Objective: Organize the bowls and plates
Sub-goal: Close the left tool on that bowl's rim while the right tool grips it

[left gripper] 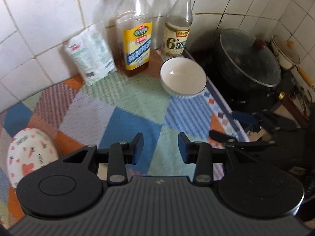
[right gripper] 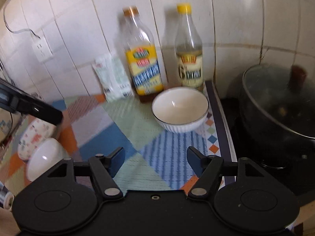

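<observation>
Three bowls show across the two views. One white bowl [left gripper: 183,77] with a dark rim line and a ribbed outside stands upright on the patchwork mat [left gripper: 135,106] that covers the tabletop, near the mat's right edge and just in front of the two bottles. A carrot-print bowl [left gripper: 29,157] lies tilted at the left end of the mat, and in the right wrist view a plain white bowl [right gripper: 46,158] lies tilted just in front of it, close enough that they may touch, though the blur makes that hard to tell.

Two bottles stand against the tiled wall: a brown-capped bottle [left gripper: 135,31] with a yellow and blue label and a little dark liquid at the bottom, and a yellow-capped bottle [left gripper: 180,25] with a pale label to its right. One white packet [left gripper: 90,53] leans on the wall just left of the brown-capped bottle.

Right of the mat sits one black pot [left gripper: 248,63] under a glass lid with a dark knob, and behind it a small cream pot [left gripper: 285,53] with a wooden handle.

The left claw [left gripper: 160,146] hovers over the mat with its fingers apart and nothing between them, well short of the ribbed bowl. The right claw [right gripper: 155,161] is likewise spread wide and empty above the mat, with the ribbed bowl ahead of it and slightly to its right. Nothing stands between either claw and that bowl.
</observation>
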`<state>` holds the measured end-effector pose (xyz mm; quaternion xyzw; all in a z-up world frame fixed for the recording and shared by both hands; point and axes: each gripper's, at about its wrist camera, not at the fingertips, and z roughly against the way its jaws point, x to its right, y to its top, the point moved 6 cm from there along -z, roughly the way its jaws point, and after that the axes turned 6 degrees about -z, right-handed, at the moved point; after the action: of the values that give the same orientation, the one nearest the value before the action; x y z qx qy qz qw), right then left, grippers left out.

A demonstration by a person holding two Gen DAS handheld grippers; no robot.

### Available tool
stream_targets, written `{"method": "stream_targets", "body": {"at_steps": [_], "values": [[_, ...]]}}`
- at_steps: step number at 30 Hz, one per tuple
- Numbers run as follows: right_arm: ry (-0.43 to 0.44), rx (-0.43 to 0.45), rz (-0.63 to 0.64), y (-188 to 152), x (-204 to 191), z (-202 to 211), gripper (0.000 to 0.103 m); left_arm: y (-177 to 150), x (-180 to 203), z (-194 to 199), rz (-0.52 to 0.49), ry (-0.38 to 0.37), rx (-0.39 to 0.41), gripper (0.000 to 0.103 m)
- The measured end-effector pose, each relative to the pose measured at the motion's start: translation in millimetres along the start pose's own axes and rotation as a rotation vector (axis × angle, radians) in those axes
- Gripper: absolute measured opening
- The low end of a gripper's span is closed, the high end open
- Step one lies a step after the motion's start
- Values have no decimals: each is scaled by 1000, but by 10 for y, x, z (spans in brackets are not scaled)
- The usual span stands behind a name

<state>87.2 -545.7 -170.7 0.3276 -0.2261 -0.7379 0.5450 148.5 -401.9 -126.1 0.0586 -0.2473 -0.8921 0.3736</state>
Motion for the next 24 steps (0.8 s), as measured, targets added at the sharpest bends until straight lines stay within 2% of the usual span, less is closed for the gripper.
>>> {"method": "stream_targets", "body": {"at_steps": [6,7,8,10,17,22,24], "values": [[18,-53,47,27,191,-523,77,245,61,-325,61,10,33,43],[23,-62,54,29,216,-596,80,287,69,-389,74,10,38,45],[21,-65,58,38,231,-671,88,324,76,-453,88,9,45,45],[21,-52,64,61,258,-782,93,389,91,-593,113,8,47,47],[2,-50,75,161,332,-1135,93,618,139,-1149,129,-21,62,47],[-20,-43,127,209,314,-1292,94,728,34,-1517,168,-4,43,47],[-32,-41,135,226,330,-1349,94,745,45,-1655,130,24,17,47]]}}
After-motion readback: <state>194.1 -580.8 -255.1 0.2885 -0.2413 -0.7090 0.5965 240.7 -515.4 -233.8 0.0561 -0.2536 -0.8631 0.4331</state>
